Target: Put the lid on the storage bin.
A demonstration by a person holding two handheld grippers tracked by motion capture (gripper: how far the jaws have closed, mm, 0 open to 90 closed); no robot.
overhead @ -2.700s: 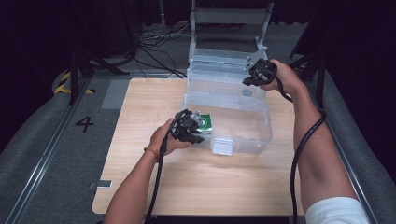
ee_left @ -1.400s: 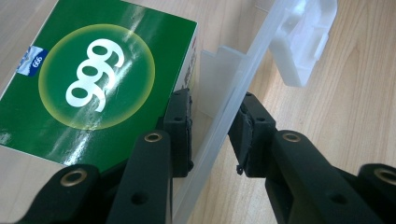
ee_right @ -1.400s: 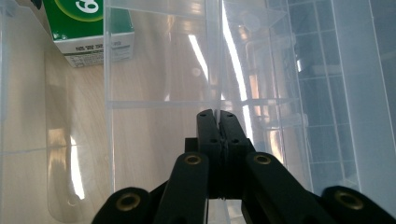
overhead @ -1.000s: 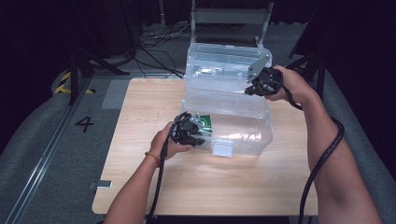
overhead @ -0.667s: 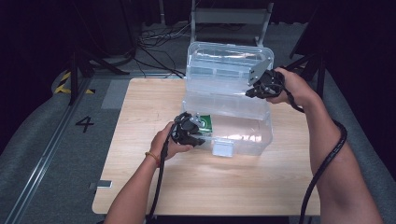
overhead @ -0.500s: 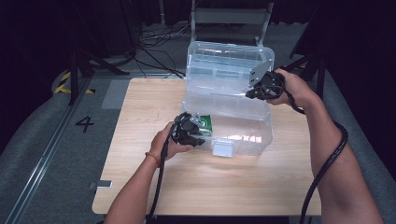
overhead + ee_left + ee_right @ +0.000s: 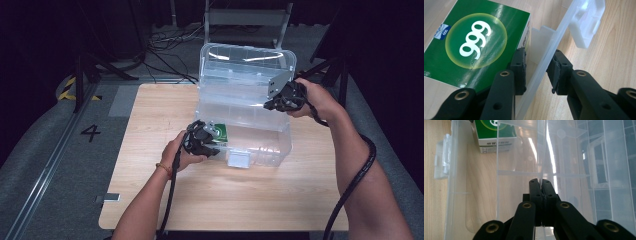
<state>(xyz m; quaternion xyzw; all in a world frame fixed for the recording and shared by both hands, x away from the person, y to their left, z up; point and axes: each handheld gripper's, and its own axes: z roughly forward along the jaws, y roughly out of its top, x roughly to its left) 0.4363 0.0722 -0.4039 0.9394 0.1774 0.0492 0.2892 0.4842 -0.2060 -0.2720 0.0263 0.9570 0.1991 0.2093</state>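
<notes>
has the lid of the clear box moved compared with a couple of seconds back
Yes. In the high view the lid now stands upright behind the clear box; earlier it lay lower over the box. The right gripper, shut on an inner tray, sits lower.

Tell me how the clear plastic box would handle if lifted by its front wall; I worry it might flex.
The clear plastic box looks thin-walled, so the front wall between the left gripper jaws would probably bend somewhat. With only a green carton inside, it is likely light. Its raised lid might make it tip backward.
</notes>
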